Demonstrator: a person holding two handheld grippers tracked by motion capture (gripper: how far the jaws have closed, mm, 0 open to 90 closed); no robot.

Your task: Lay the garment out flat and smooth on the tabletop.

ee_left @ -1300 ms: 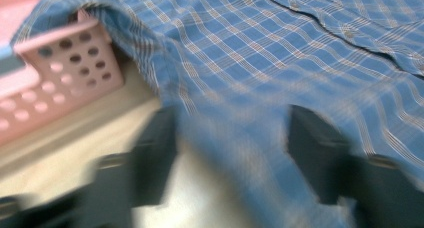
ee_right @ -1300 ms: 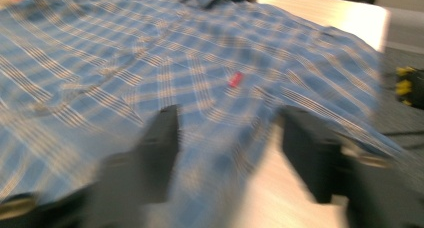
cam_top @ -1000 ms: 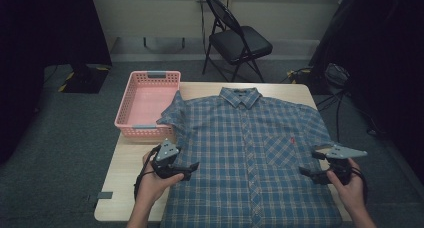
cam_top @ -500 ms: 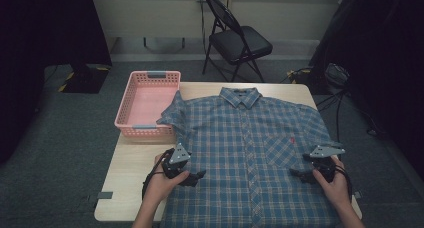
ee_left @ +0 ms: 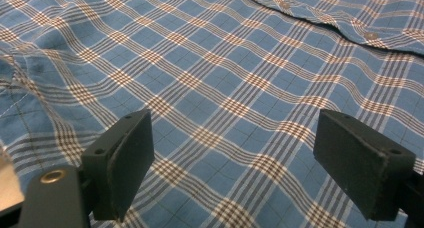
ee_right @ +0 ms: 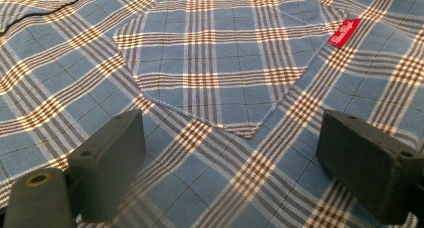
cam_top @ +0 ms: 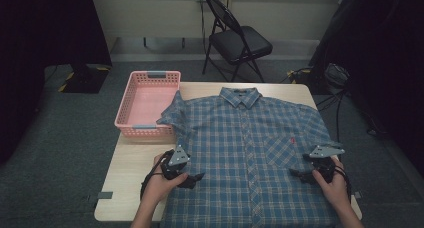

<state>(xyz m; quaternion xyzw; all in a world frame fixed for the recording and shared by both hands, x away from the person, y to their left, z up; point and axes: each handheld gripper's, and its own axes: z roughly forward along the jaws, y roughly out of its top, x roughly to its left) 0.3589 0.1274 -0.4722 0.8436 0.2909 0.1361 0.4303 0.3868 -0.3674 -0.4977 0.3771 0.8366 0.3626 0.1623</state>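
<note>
While the blue plaid shirt [cam_top: 250, 148] lies spread flat, buttoned front up, across the worktop [cam_top: 132, 163], both claws hang low over its lower half with jaws wide apart. Left claw [cam_top: 192, 179] sits over the shirt's left edge; right claw [cam_top: 298, 173] hovers just below the chest pocket [ee_right: 220, 73]. A pink basket [cam_top: 147, 105] stands beside the sleeve.

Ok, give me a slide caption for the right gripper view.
Open right gripper poised over the plaid shirt, just below its chest pocket and red label.
</note>
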